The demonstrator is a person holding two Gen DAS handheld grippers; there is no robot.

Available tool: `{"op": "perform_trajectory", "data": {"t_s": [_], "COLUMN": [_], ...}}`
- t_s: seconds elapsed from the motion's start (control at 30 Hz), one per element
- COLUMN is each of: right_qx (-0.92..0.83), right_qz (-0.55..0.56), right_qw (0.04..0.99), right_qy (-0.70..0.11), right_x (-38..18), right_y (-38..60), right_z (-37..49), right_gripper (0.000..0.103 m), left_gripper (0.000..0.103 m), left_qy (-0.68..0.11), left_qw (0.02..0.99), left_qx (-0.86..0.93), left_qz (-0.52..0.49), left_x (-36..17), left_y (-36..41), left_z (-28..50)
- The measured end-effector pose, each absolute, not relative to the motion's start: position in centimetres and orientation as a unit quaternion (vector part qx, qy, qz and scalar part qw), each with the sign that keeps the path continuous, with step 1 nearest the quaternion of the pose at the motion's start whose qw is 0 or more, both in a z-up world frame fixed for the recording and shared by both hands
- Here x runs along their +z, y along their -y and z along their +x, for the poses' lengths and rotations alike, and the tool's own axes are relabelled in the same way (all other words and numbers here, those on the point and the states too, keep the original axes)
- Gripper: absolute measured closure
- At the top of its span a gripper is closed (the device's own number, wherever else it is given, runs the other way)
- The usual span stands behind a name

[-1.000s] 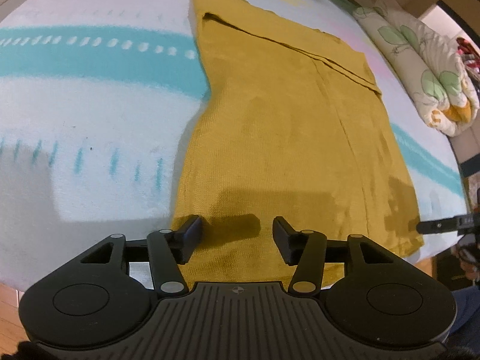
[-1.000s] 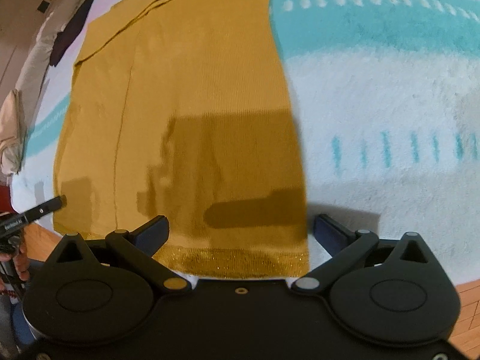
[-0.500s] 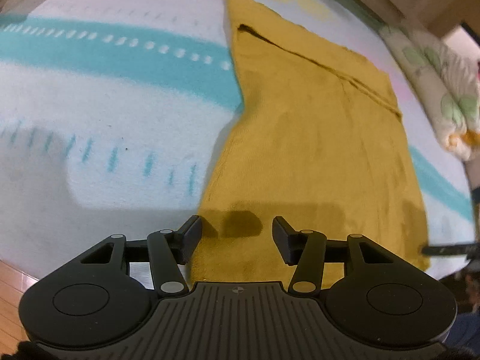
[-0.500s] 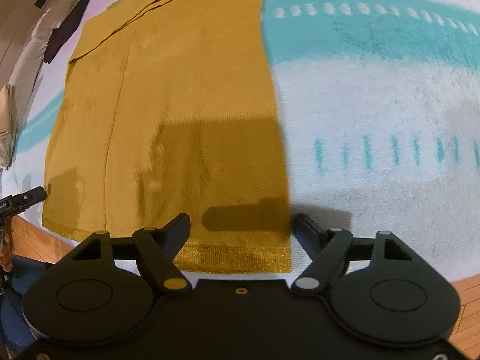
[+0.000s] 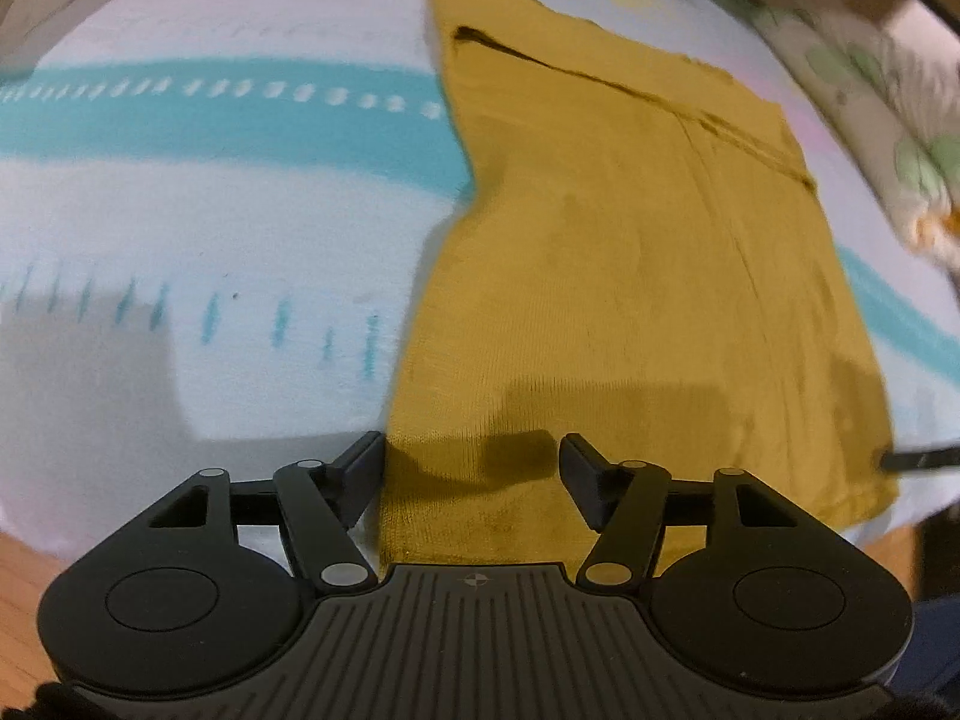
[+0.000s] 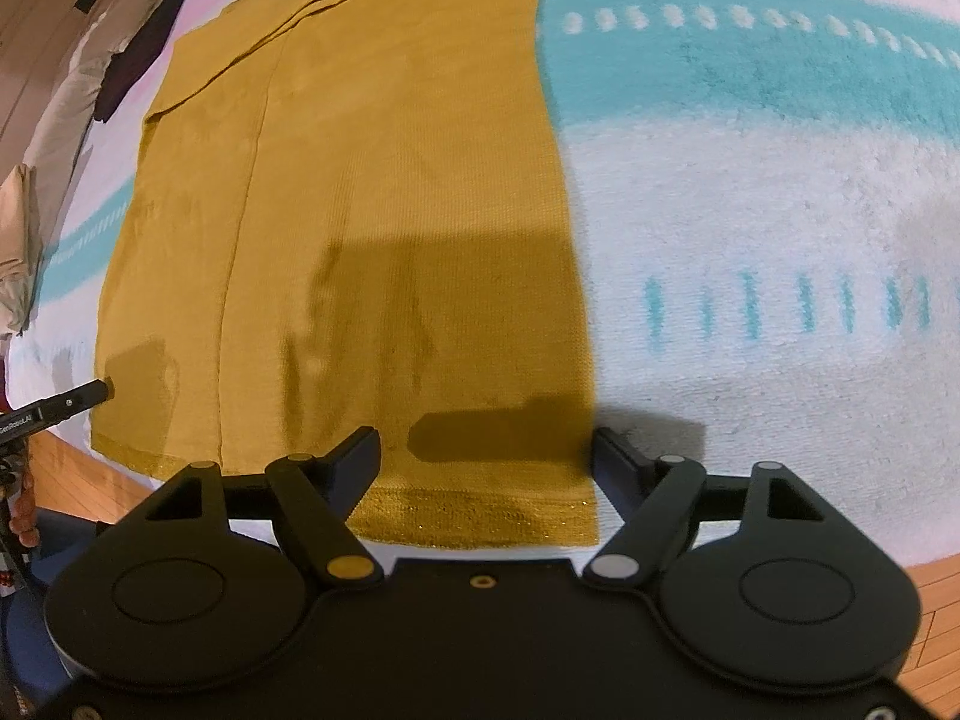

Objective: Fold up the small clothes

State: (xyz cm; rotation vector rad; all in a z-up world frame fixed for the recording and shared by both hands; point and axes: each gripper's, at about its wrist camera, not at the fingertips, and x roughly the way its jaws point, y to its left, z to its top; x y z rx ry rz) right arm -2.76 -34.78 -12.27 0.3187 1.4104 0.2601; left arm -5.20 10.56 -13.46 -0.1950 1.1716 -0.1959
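The mustard-yellow garment point(image 5: 630, 276) lies flat on the towel-covered surface point(image 5: 210, 192), its hem at the near edge. The left gripper point(image 5: 471, 465) hovers with fingers spread apart, empty, over the hem's left corner; the left finger point(image 5: 360, 468) sits just off the cloth. The right gripper point(image 6: 486, 456) is likewise spread and empty, straddling the hem's right corner. Since a second ago each gripper has shifted outward toward its corner. Only the right wrist view shows the glittery hem band point(image 6: 480, 516); only the left shows the floral quilt point(image 5: 900, 138) beyond the far right edge
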Motion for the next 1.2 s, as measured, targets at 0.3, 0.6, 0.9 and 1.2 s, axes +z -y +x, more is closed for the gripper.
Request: {"op": "perform_trajectory", "data": {"t_s": [0.3, 0.6, 0.9, 1.2], "right_qx": [0.099, 0.132, 0.145, 0.121], "right_qz": [0.125, 0.203, 0.31, 0.354], "right_qw": [0.751, 0.781, 0.831, 0.86], "right_qy": [-0.641, -0.576, -0.439, -0.346], "right_x": [-11.9, -9.4, -5.2, -2.5], "right_y": [35.1, 36.3, 38.2, 38.8], "right_z": [-3.1, -3.2, -1.9, 1.4], "right_gripper": [0.09, 0.09, 0.09, 0.09], "left_gripper": [0.098, 0.098, 0.098, 0.098], "left_qy": [-0.524, -0.425, -0.372, -0.35], "left_qw": [0.836, 0.88, 0.895, 0.905], "left_qx": [-0.105, -0.098, -0.087, -0.089], "left_qz": [-0.125, -0.189, -0.23, -0.226], "left_x": [-12.7, -9.3, -5.9, -2.6], "left_y": [-11.3, -12.9, -13.1, -12.2], "left_z": [-5.8, -6.6, -4.0, 1.1]}}
